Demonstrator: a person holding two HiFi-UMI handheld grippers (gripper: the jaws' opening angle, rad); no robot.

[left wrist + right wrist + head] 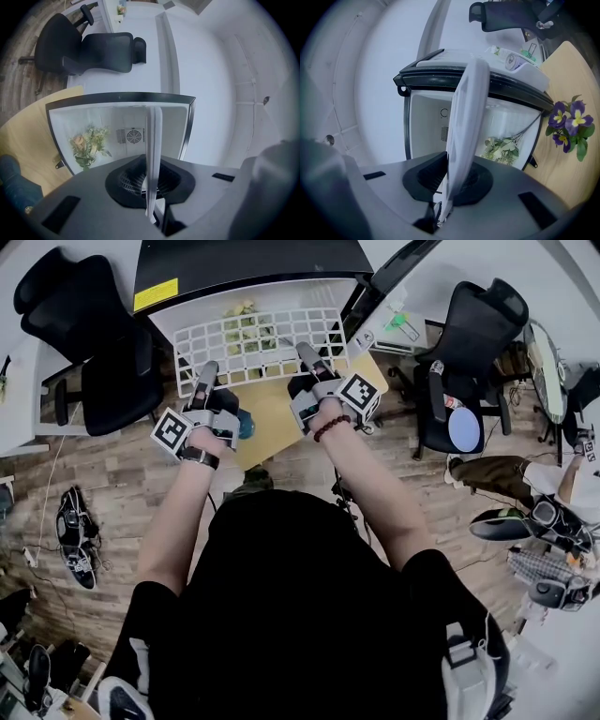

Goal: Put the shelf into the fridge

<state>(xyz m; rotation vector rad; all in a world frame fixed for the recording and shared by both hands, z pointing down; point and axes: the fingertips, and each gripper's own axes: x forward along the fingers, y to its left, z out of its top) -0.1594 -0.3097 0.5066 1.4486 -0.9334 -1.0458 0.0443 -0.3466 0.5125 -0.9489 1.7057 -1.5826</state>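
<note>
A white wire shelf point(258, 345) is held flat at the open front of a small fridge point(244, 263), which stands on a wooden table point(272, 418). The shelf is gripped along its near edge by both tools. In the head view the left gripper point(204, 381) is seen at the near left corner and the right gripper point(314, 364) towards the near right. In each gripper view the shelf is shown edge-on as a pale, blurred strip, so its grid cannot be made out there. In the left gripper view the jaws of the left gripper point(152, 197) are seen clamped on the strip point(153, 140), and in the right gripper view the right gripper point(450, 187) is closed on it point(466, 117) in the same way. The tips of the jaws are largely covered by the grey housings. Much of the fridge's inside is screened by the shelf from above, and a bunch of flowers point(242, 320) is seen only through the grid. Whether the far edge has entered the opening cannot be told. The back vent point(131, 136) is partly cut off by the strip. Purple flowers point(567, 124) lie on the table beside the fridge. The floor below is hidden by the person's dark torso.
</note>
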